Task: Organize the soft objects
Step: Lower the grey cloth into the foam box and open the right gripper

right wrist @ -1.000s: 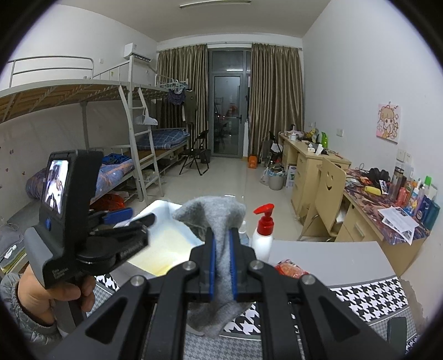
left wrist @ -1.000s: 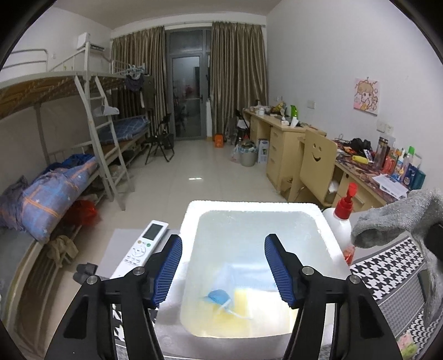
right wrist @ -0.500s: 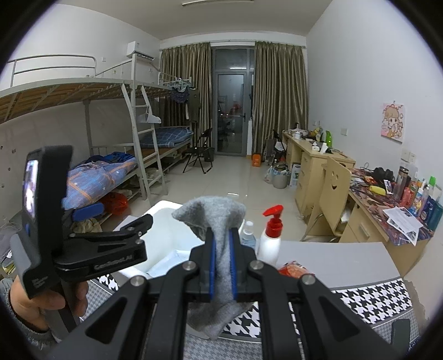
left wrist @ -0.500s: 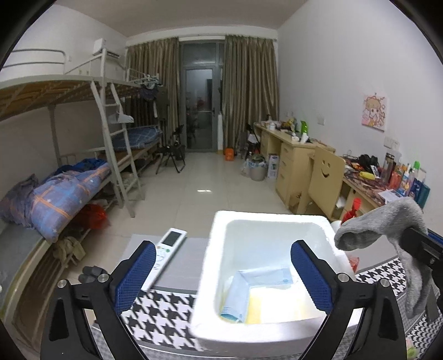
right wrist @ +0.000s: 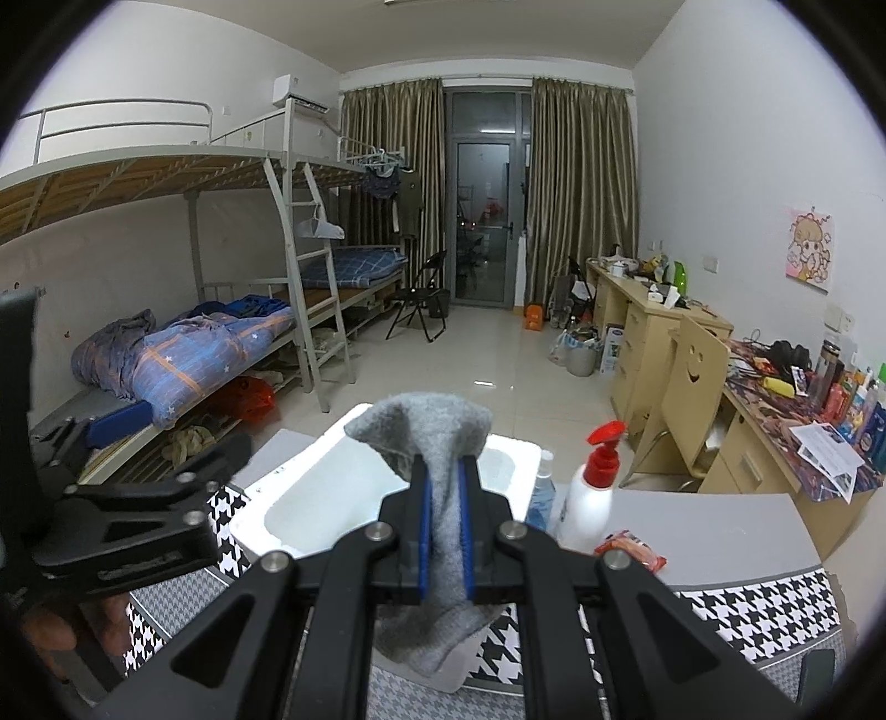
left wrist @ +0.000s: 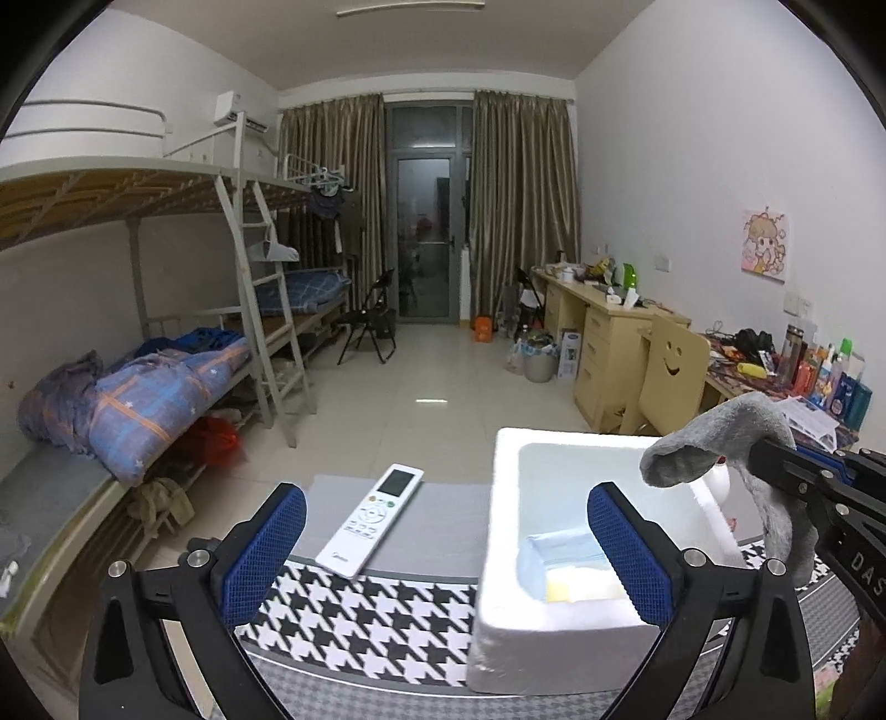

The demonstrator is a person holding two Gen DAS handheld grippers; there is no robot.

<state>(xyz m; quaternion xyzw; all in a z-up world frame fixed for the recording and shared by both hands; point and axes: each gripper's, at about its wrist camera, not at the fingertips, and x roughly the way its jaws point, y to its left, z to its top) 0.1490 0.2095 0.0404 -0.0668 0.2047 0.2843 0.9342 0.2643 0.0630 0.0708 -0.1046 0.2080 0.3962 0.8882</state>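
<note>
— On the left wrist view?
— Left gripper (left wrist: 446, 545) spread wide, nothing between; its jaws have just been opening. White foam box (left wrist: 501, 559) lies ahead.
— Right wrist view?
— Right gripper (right wrist: 444, 495) clamps the grey fleecy sock (right wrist: 437, 437), above the box.

Dorm rm, white walls (right wrist: 714, 133), pale glossy tile floor (left wrist: 426, 382). Far end: glass balcony door (right wrist: 482, 221), dark outside, w/ olive-brown curtains (right wrist: 576, 188) each side. Left wall: metal bunk beds (left wrist: 166, 188) w/ ladder (left wrist: 266, 310); blue plaid quilt (left wrist: 160, 393) heaped on lower bunk; AC unit (left wrist: 238, 108) up high. Black folding chair (right wrist: 421, 302) nr the door. Right wall: row of light-wood desks (left wrist: 598, 327), cluttered tops; wooden chair w/ smiley cut-out (left wrist: 673, 368); cartoon poster (left wrist: 764, 243). Ceiling tube light (left wrist: 410, 6) on.
</note>
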